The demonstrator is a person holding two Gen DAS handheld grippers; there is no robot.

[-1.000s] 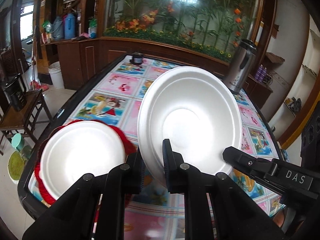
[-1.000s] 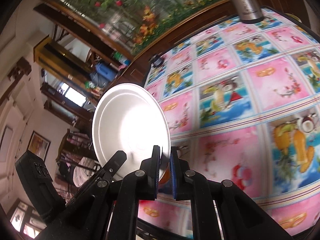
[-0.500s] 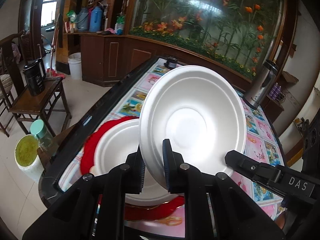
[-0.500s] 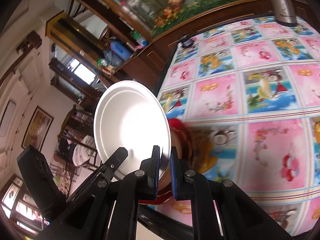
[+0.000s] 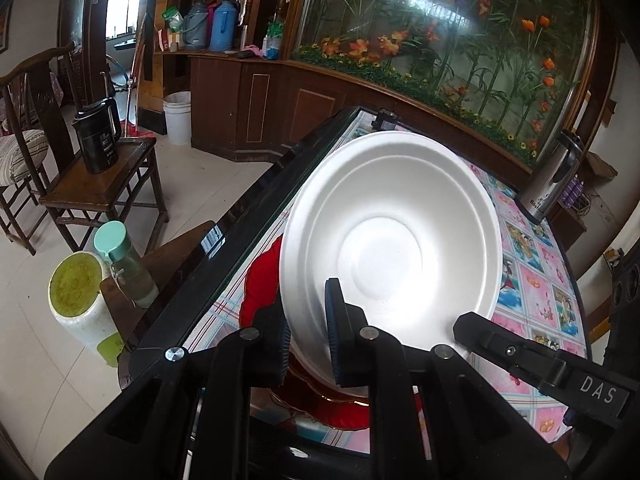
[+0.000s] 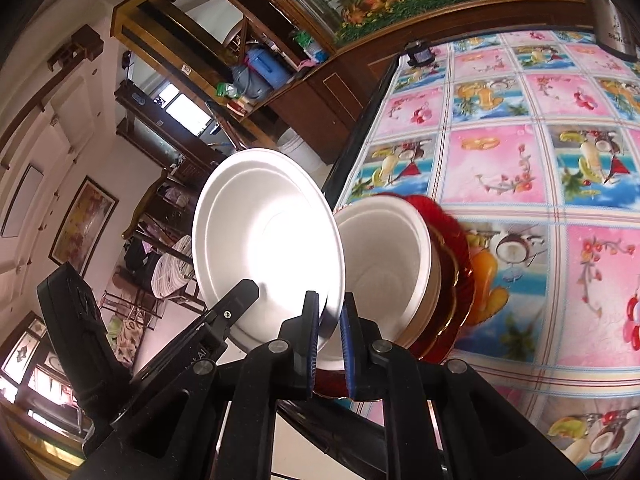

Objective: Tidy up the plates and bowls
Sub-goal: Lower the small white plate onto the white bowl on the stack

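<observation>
A white foam bowl point(image 5: 392, 240) is held tilted in the air, its hollow facing both cameras. My left gripper point(image 5: 306, 340) is shut on its lower left rim. My right gripper point(image 6: 329, 312) is shut on the rim of the same bowl point(image 6: 268, 240), opposite the left one. Just behind it, a second white bowl point(image 6: 384, 264) sits on a stack of red plates point(image 6: 456, 248) at the table's near corner. In the left wrist view only the edge of the red plates point(image 5: 260, 284) shows beside and under the held bowl.
The table point(image 5: 224, 248) has a black rim and a pink and blue picture cloth point(image 6: 520, 160). A steel flask point(image 5: 556, 176) stands at its far right, a small dark jar point(image 5: 386, 118) at the far end. Beside the table are a bottle point(image 5: 128, 268) and a stool with a black kettle point(image 5: 98, 140).
Both grippers have carried the white bowl across the table to its corner. The held bowl now stands in front of the second bowl and red plates, covering them in the left wrist view.
</observation>
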